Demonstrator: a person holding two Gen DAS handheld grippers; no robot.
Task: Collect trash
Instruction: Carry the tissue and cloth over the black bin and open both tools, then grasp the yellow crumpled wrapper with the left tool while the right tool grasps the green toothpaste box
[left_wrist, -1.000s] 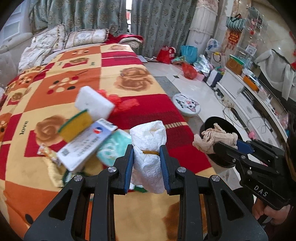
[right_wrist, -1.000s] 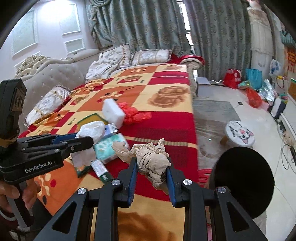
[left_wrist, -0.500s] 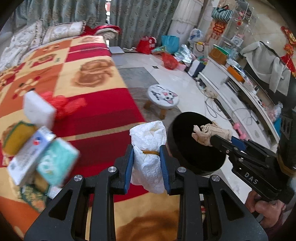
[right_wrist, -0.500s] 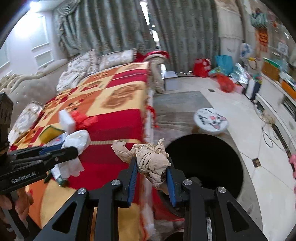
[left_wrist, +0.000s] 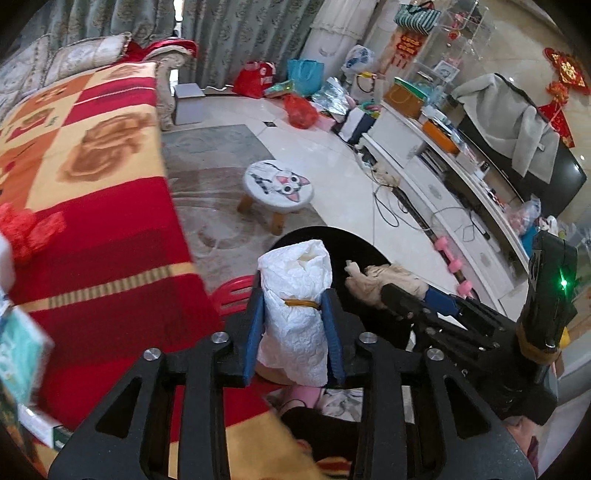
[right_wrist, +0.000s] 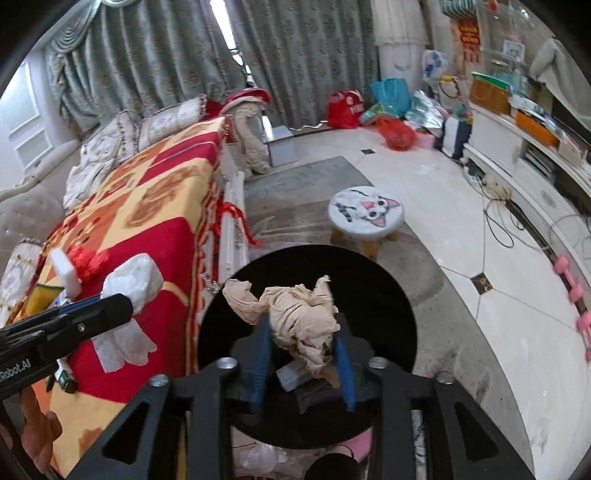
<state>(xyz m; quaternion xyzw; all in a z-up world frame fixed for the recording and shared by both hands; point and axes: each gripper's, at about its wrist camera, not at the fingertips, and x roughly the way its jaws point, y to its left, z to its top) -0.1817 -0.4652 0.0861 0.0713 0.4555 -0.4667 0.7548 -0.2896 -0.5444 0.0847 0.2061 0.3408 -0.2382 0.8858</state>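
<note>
We hold the beige rag (right_wrist: 301, 314) in the right gripper (right_wrist: 301, 363) fingers over the black bin (right_wrist: 388, 291) mouth, and the left gripper (left_wrist: 293, 341) fingers clamp the white paper wad (left_wrist: 295, 295) at the bed (left_wrist: 92, 221) edge.

Both wrist views look forward and down, sharing the black bin (left_wrist: 373, 254) (right_wrist: 369, 273) and stool (left_wrist: 279, 182) (right_wrist: 365, 214).

The bin (right_wrist: 388, 295) sits between the bed (right_wrist: 155, 221) and the stool (right_wrist: 365, 216).

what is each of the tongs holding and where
Left tongs pinch the white paper wad at its rubber-banded middle; right tongs grip the beige rag at its lower bunch.
</note>
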